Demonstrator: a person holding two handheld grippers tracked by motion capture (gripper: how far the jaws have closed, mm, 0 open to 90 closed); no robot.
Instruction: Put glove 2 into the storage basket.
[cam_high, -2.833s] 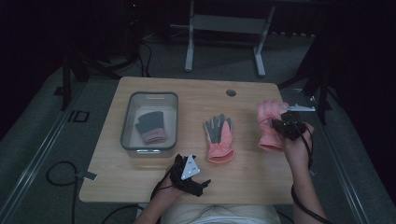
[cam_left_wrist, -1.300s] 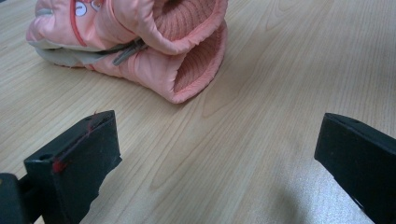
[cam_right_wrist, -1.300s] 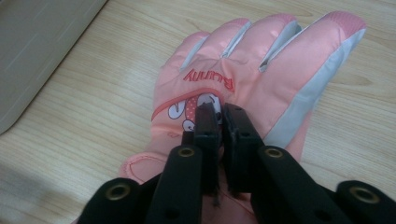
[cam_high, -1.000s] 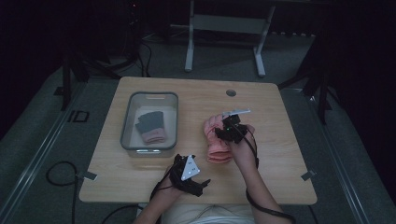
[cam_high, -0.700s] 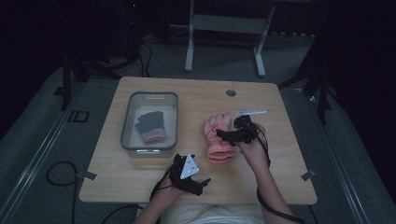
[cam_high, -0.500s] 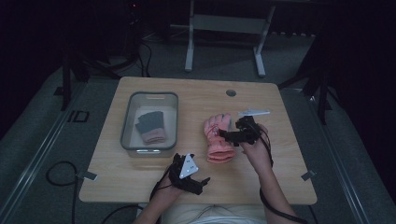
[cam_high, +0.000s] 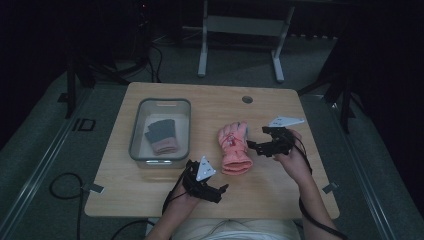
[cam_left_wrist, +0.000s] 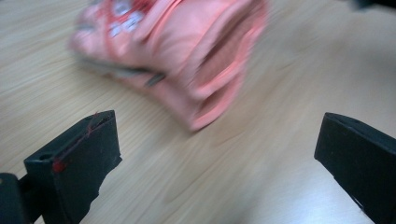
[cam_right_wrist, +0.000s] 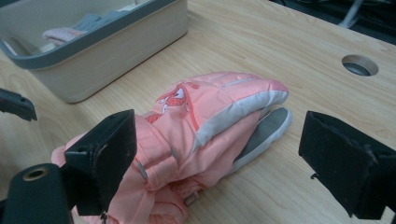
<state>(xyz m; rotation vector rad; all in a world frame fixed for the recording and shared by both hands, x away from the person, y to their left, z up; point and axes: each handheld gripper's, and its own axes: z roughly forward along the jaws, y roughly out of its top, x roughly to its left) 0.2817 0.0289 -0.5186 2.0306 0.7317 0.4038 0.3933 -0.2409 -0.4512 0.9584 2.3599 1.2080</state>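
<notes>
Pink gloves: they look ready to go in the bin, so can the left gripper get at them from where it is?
Probably yes. The left gripper is open, near the cuff end of the pink gloves, with bare table between them. The right gripper, also open, sits beside them, not across that path.

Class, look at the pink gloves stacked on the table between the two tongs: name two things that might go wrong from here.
1. The top pink glove lies loosely on the lower glove, whose grey palm sticks out beneath. The right tongs, jaws just opened and empty, may have left a stack that slides apart if nudged.
2. The left tongs, open and aimed at the cuffs, might pinch one glove and drag the other off the table.
</notes>
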